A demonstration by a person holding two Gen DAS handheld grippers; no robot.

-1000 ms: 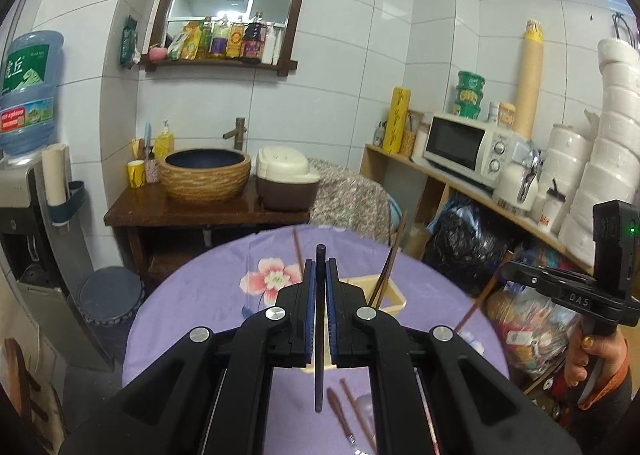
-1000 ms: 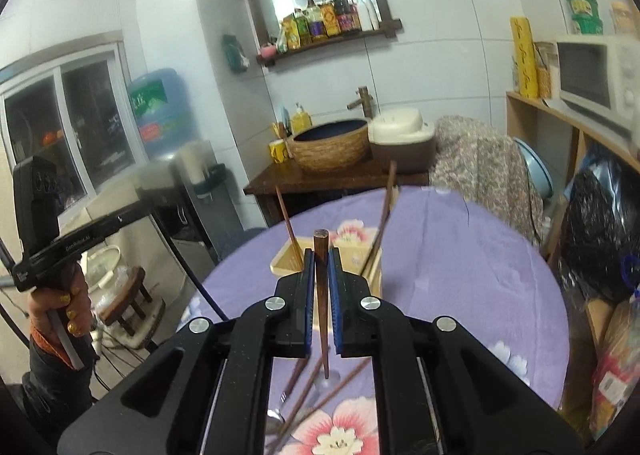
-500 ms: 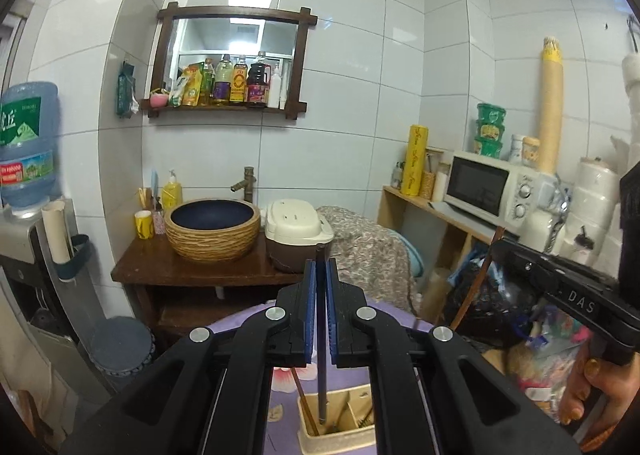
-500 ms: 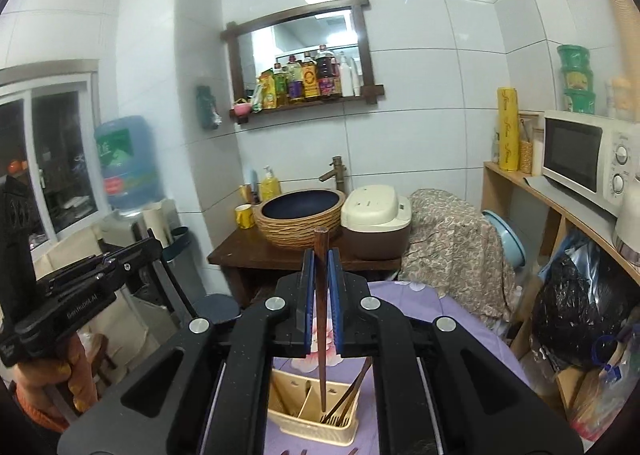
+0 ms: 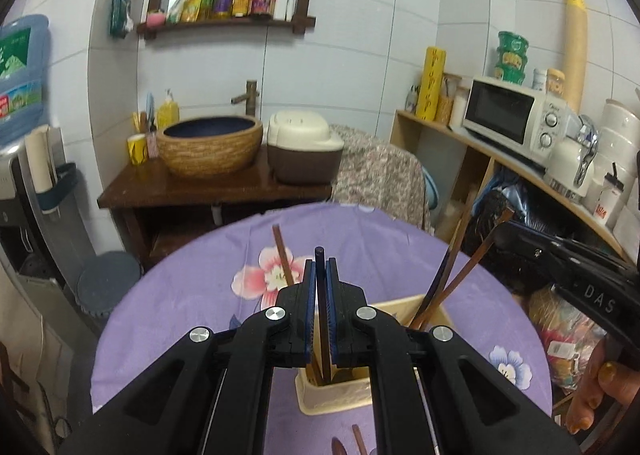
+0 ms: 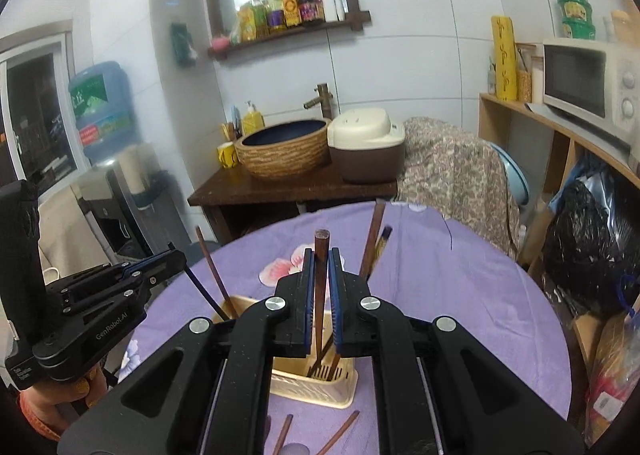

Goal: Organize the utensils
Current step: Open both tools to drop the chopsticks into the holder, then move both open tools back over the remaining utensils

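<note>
My left gripper [image 5: 320, 267] is shut on a dark chopstick [image 5: 321, 319] held upright, its lower end down inside the cream utensil holder [image 5: 340, 395] on the purple table. My right gripper [image 6: 321, 255] is shut on a brown chopstick [image 6: 319, 295], whose lower end is in the same holder [image 6: 320, 391]. Other chopsticks [image 5: 440, 283] lean in the holder. Each gripper shows in the other's view: the right one [image 5: 502, 229] at the right, the left one [image 6: 178, 255] at the left.
Loose chopsticks [image 6: 340, 431] and a spoon lie on the purple flowered tablecloth [image 5: 180, 295] in front of the holder. Behind the table stand a wooden stand with a basin [image 5: 210, 151], a rice cooker [image 5: 302, 151] and a shelf with a microwave [image 5: 512, 111].
Both grippers have dipped down toward the table since half a second ago. The holder now sits higher and closer in both views. Each gripper still grips its chopstick.
</note>
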